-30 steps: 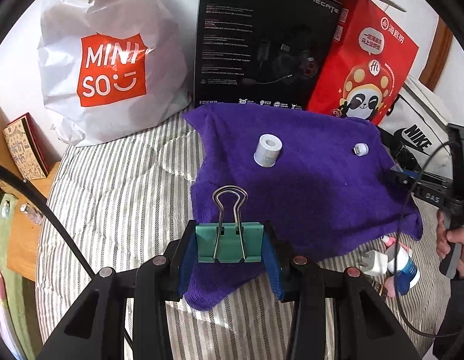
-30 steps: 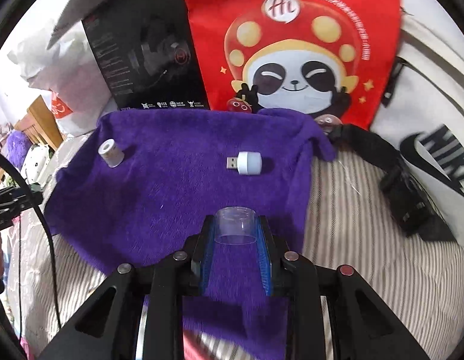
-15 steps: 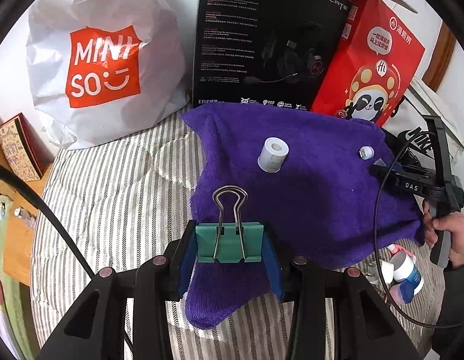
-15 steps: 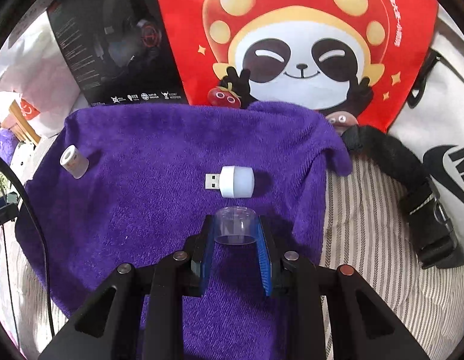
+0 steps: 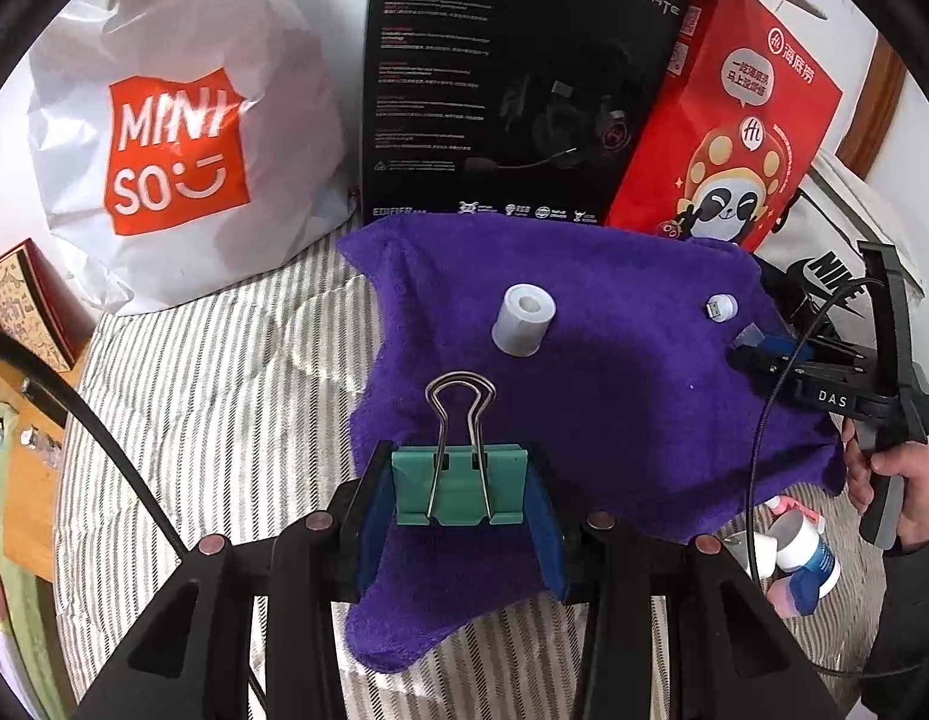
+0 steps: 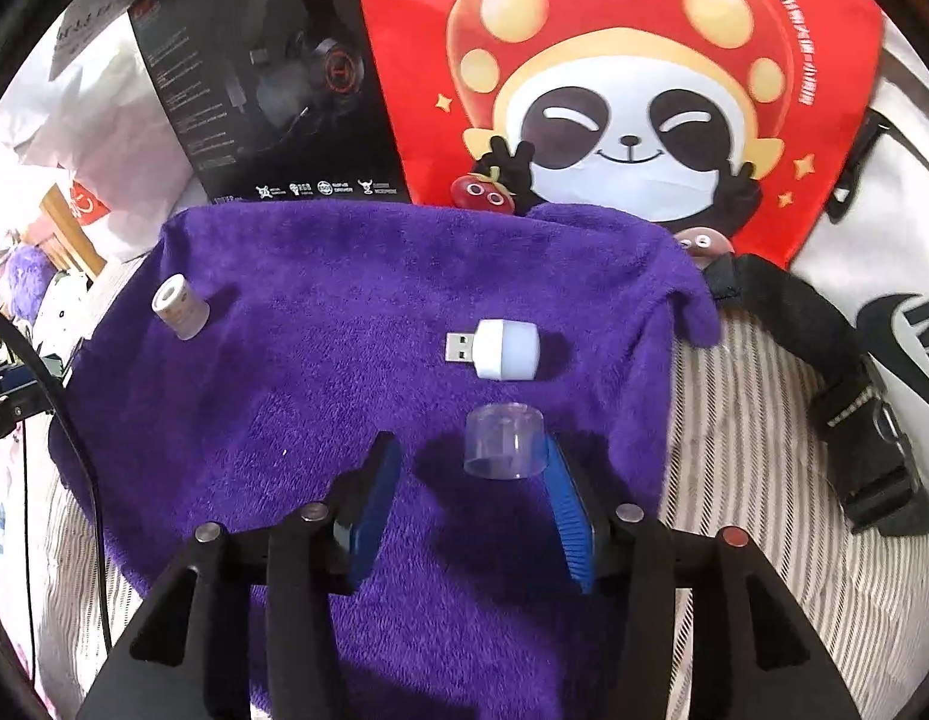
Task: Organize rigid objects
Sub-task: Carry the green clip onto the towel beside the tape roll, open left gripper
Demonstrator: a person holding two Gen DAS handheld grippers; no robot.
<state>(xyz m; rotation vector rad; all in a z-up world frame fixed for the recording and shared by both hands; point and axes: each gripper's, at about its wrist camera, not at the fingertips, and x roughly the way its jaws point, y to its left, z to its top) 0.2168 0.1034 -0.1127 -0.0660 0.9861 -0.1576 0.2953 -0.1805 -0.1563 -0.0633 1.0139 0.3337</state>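
A purple towel (image 5: 614,420) lies on the striped bed. My left gripper (image 5: 458,516) is shut on a green binder clip (image 5: 458,492) above the towel's near left edge. On the towel stand a white cylinder (image 5: 523,327) and a white USB light (image 6: 500,350). My right gripper (image 6: 473,480) hovers low over the towel with its jaws opening. A clear plastic cap (image 6: 504,441) sits between them, close against the right pad, with a wide gap to the left pad. The left wrist view shows the right gripper (image 5: 758,354) at the towel's right edge, a hand on its handle.
Behind the towel stand a white MINISO bag (image 5: 170,150), a black headset box (image 5: 512,90) and a red panda bag (image 5: 728,138). A Nike bag (image 6: 908,324) and black buckle strap (image 6: 854,420) lie right. Small bottles (image 5: 800,558) sit near the towel's right corner.
The right jaws have spread apart and let go of the clear cap, which now rests on the towel. The right gripper came closer to the USB light. The left gripper kept still.
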